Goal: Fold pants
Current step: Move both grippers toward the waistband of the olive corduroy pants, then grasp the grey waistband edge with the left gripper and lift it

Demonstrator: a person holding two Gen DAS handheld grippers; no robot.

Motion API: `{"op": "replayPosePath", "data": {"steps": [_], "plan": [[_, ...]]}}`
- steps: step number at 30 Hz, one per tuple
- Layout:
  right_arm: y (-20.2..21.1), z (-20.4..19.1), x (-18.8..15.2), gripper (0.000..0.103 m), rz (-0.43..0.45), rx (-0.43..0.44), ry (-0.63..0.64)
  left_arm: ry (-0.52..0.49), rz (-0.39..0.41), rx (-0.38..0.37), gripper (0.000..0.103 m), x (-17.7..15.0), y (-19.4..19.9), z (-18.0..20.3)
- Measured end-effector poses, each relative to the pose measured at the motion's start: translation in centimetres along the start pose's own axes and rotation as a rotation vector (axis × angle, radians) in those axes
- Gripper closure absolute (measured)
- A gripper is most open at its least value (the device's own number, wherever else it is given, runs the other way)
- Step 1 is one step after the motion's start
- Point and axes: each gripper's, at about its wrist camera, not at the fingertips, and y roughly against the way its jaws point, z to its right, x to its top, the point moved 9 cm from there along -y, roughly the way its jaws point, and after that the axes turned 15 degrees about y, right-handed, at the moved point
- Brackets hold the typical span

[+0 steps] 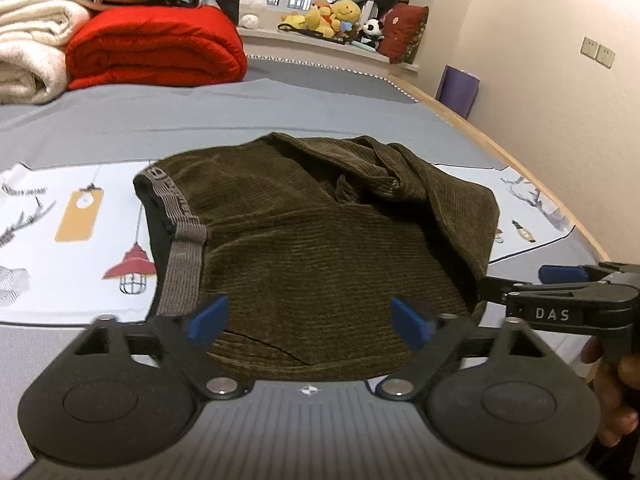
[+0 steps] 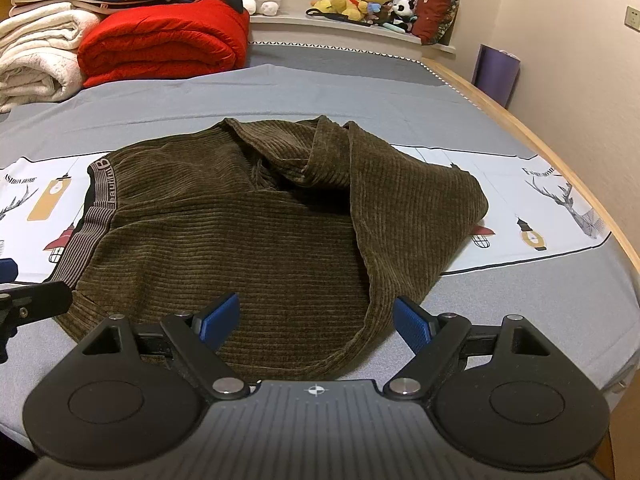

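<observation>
Corduroy pants lie bunched at the bed's near edge, both the left gripper and right gripper wide open, empty; pinch the near hem evenly first.

grey bedsheet open beyond, blankets far-left

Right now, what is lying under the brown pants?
The pants lie on a white printed cloth over the grey bed sheet. Anything directly beneath the pants is covered.

Both tongs are black with 2 blue ribbed pads, silver pivot screws and a grey grooved body.
</observation>
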Motion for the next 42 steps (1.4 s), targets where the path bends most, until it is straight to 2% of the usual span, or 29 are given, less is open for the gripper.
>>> {"op": "replayPosePath", "data": {"steps": [3,4,5,8,9,11,13,16,18,19,20,21,22,24,25,27,29,31,34,37,40,42], "plan": [[0.0,-0.1,0.0,0.021,0.002,0.0,0.0,-0.017,0.012,0.009,0.045,0.1,0.1,0.0],[0.0,-0.1,0.1,0.023,0.003,0.001,-0.001,-0.019,0.009,0.004,0.062,0.2,0.2,0.1],[0.1,-0.1,0.1,0.028,0.006,0.002,-0.002,-0.017,0.007,-0.005,0.074,0.3,0.5,0.1],[0.2,0.0,0.2,0.048,0.017,0.012,-0.025,-0.044,-0.015,-0.078,0.083,2.4,1.4,0.1],[0.2,0.0,0.3,0.053,0.02,0.021,-0.032,-0.067,-0.02,-0.097,0.083,3.5,1.7,0.1],[0.3,-0.1,0.6,0.057,0.031,0.033,-0.029,-0.1,-0.026,-0.111,0.083,6.3,1.4,-0.6],[0.6,-0.4,0.9,0.057,0.051,0.044,-0.015,-0.117,-0.045,-0.103,0.083,8.7,0.1,-1.9],[0.7,-0.8,1.1,0.057,0.061,0.058,0.003,-0.079,-0.039,-0.074,0.082,11.4,-3.2,-5.9],[0.5,-1.0,1.1,0.057,0.054,0.069,0.009,-0.005,-0.043,-0.04,0.082,11.4,-6.0,-9.7],[0.3,-1.1,1.0,0.056,0.05,0.071,0.013,0.054,-0.076,-0.02,0.082,10.8,-7.5,-11.8],[0.2,-1.2,1.0,0.056,0.046,0.072,0.017,0.106,-0.165,0.033,0.082,10.1,-9.1,-13.5],[0.1,-1.3,1.0,0.056,0.041,0.073,0.022,0.185,-0.222,0.056,0.082,10.0,-10.4,-14.7],[0.0,-1.5,0.9,0.056,0.036,0.076,0.028,0.266,-0.219,0.017,0.077,10.4,-10.9,-15.3],[-0.2,-1.8,1.1,0.056,0.033,0.084,0.039,0.333,-0.244,-0.011,0.066,10.7,-12.2,-16.0],[-0.1,-1.9,1.3,0.056,0.039,0.088,0.044,0.352,-0.26,0.001,0.06,10.6,-13.0,-16.4],[-0.1,-2.0,1.7,0.055,0.05,0.092,0.051,0.398,-0.282,0.032,0.057,10.4,-14.2,-17.2],[-0.3,-2.1,1.9,0.054,0.051,0.096,0.049,0.464,-0.311,0.023,0.044,10.3,-15.6,-17.8],[-0.7,-2.1,2.0,0.054,0.041,0.101,0.05,0.501,-0.336,0.009,0.037,10.0,-16.8,-18.0],[-1.2,-2.3,2.0,0.054,0.029,0.102,0.056,0.502,-0.375,0.0,0.031,9.3,-18.4,-17.5],[-1.5,-2.5,1.9,0.054,0.018,0.108,0.056,0.445,-0.363,-0.005,0.022,9.2,-19.2,-16.4],[-1.6,-2.8,2.0,0.054,0.013,0.109,0.065,0.341,-0.345,0.028,0.022,8.6,-19.3,-14.9],[-1.5,-3.0,2.1,0.054,0.015,0.11,0.07,0.254,-0.325,0.063,0.029,8.1,-19.2,-14.4]]}}
